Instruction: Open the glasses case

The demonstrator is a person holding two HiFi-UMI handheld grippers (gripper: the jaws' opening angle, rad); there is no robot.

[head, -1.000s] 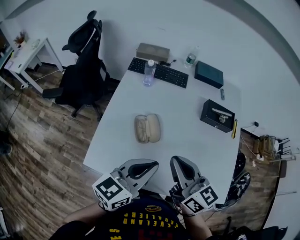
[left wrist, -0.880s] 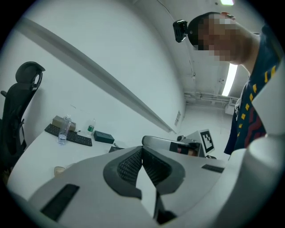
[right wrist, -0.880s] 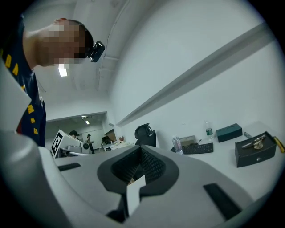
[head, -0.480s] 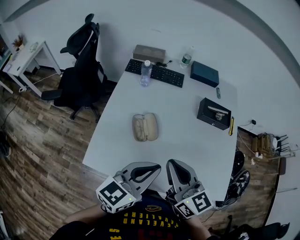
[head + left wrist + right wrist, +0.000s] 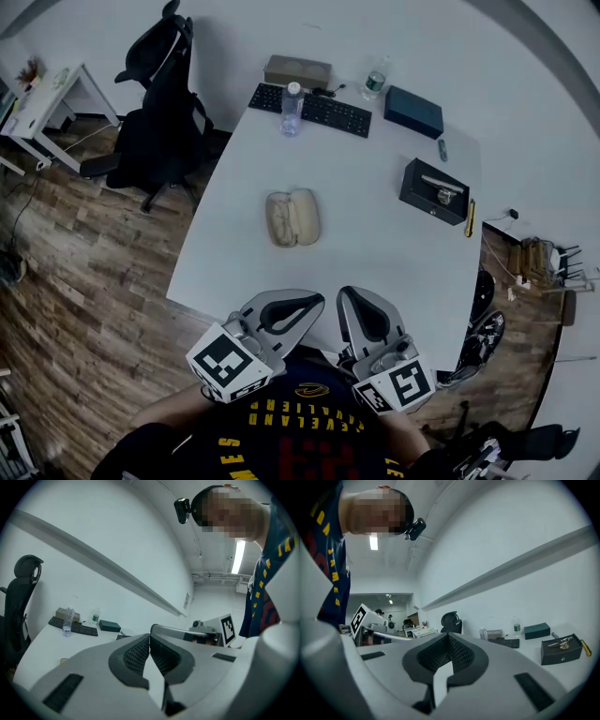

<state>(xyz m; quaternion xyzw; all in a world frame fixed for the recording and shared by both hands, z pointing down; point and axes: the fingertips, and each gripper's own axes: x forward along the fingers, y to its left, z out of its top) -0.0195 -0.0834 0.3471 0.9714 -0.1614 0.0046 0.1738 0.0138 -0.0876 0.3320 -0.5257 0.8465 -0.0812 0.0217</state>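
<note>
Since a second ago the head view tipped, so the table (image 5: pixel 375 262) sat higher in frame. Your right gripper (image 5: pixel 347 293) rolled a little and your left gripper (image 5: pixel 318 300) barely moved. The case (image 5: pixel 292 217) kept its spot.

Both claws were fully closed, pads meeting with nothing between them. They hung at the near table edge, well apart from the case at mid-table.

The case looked like two halves lying side by side, so I judged it already open, though it was too small to be sure. If it was still closed, you'd have needed to reach forward, spread the jaws, pin the base with one and lift the lid with the other.

Only the head view showed the case clearly. Only the gripper views showed the pads touching. The right one also caught the black box (image 5: pixel 560 649) but no case.
</note>
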